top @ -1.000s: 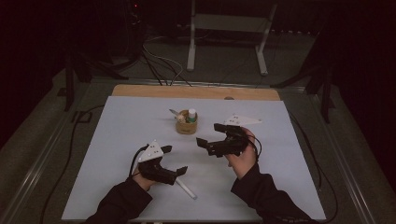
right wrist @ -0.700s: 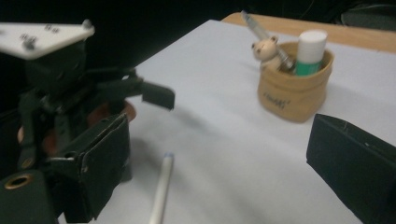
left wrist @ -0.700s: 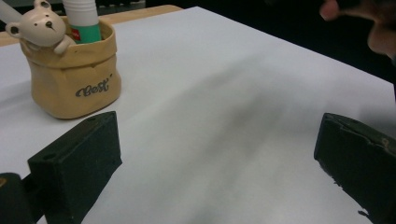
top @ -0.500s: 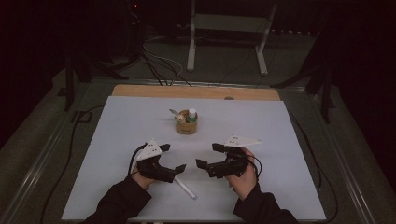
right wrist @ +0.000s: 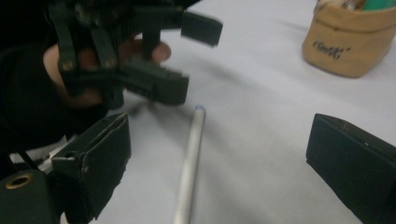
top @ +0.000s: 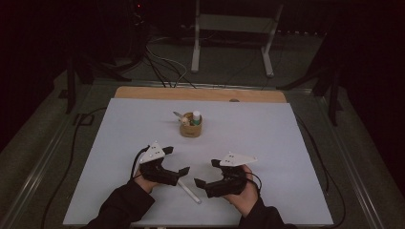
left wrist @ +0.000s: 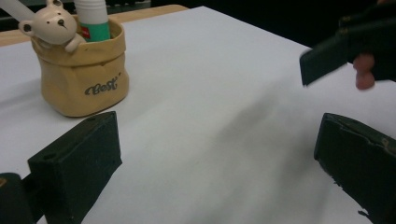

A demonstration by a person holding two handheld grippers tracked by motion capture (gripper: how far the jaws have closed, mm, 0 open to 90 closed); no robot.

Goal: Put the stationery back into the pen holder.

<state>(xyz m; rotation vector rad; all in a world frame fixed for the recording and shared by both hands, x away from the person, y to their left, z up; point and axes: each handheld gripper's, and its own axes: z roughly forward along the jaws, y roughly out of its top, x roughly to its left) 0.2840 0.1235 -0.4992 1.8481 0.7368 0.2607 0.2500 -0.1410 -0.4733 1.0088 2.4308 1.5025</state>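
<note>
A white pen [top: 190, 192] lies on the white table sheet [top: 286, 143] near the front edge, between my two grippers. My left gripper [top: 175, 160] stands open just left of the pen's far end, nothing in it. My right gripper [top: 207, 173] is open too, just right of the pen. In the right gripper view the pen [right wrist: 189, 163] lies on the sheet between the wide-apart jaws, with the left gripper [right wrist: 180, 56] beyond its tip. The left gripper view has its own jaws spread over bare sheet around the left gripper [left wrist: 219, 154] midpoint.
A tan pen holder [top: 191, 128] with a bear figure and a glue stick stands mid-table, also seen as the holder [left wrist: 84, 79] and the holder [right wrist: 350, 42]. A wooden strip [top: 200, 93] edges the far side. Cables run beside the table.
My right gripper has come back from beside the holder toward the person and lower, ending next to the pen. The left gripper has barely shifted.
</note>
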